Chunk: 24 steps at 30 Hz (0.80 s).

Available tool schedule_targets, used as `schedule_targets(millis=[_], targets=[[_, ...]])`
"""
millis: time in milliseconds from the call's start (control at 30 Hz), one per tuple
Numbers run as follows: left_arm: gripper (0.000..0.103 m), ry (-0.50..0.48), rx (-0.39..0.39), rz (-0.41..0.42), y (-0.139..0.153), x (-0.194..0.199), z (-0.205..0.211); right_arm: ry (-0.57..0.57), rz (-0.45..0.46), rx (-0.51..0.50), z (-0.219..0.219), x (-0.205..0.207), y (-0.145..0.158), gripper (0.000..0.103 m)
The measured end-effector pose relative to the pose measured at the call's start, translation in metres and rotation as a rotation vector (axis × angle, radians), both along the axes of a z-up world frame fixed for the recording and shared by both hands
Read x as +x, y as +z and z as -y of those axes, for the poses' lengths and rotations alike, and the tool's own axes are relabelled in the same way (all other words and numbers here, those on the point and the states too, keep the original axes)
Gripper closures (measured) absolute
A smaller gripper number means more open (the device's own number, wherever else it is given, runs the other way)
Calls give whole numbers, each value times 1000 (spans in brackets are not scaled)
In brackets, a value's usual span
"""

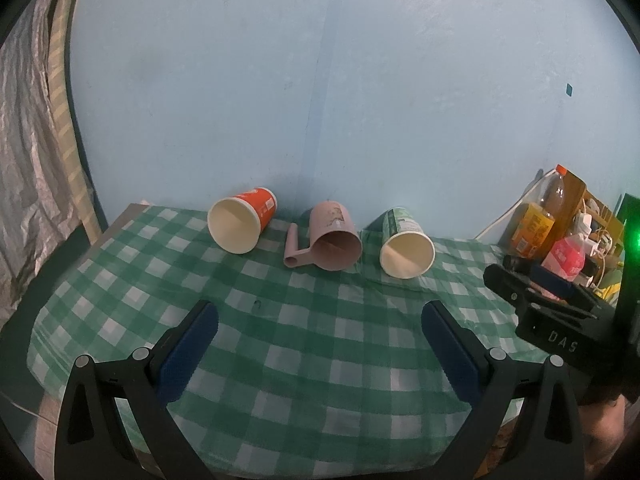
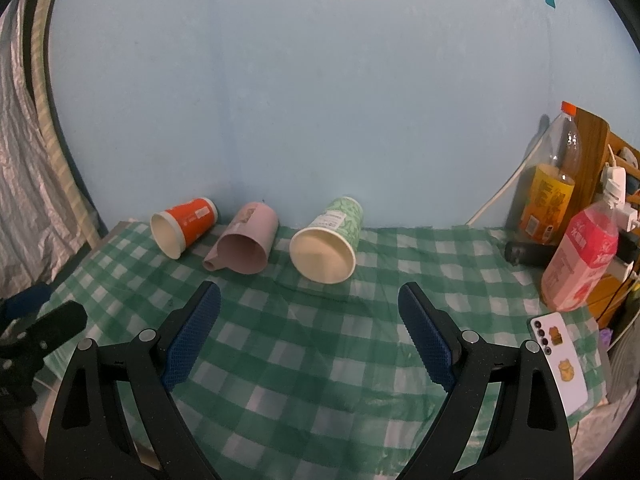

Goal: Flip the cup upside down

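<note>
Checked tablecloth (image 1: pixel 320 360) beneath both tongs, left (image 1: pixel 320 316) and right (image 2: pixel 309 300), wide open, empty, short of 3 toppled cups (image 2: pixel 326 246).

2 paper cups lie here, 1 orange (image 2: pixel 185 227) and 1 green (image 2: pixel 327 245), plus 1 pink plastic mug (image 2: pixel 246 245), 2 bottles (image 2: pixel 547 196) (image 2: pixel 580 256), and 1 white phone (image 2: pixel 560 360).
</note>
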<state>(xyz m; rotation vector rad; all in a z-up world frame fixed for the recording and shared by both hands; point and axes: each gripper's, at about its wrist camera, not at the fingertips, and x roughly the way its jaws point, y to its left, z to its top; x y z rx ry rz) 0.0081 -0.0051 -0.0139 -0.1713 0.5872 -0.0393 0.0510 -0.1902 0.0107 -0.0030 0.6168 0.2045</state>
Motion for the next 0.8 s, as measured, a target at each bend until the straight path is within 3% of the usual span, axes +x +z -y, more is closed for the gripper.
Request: schedule_targets(millis=[333, 667, 800], targets=[[1, -26, 33, -93, 11, 51, -3, 16, -46, 22, 6, 22, -7, 13], [1, -74, 87, -247, 23, 132, 3, 67, -97, 72, 20, 76, 9, 13], [1, -76, 100, -274, 26, 156, 6, 92, -137, 121, 25, 106, 18, 13]])
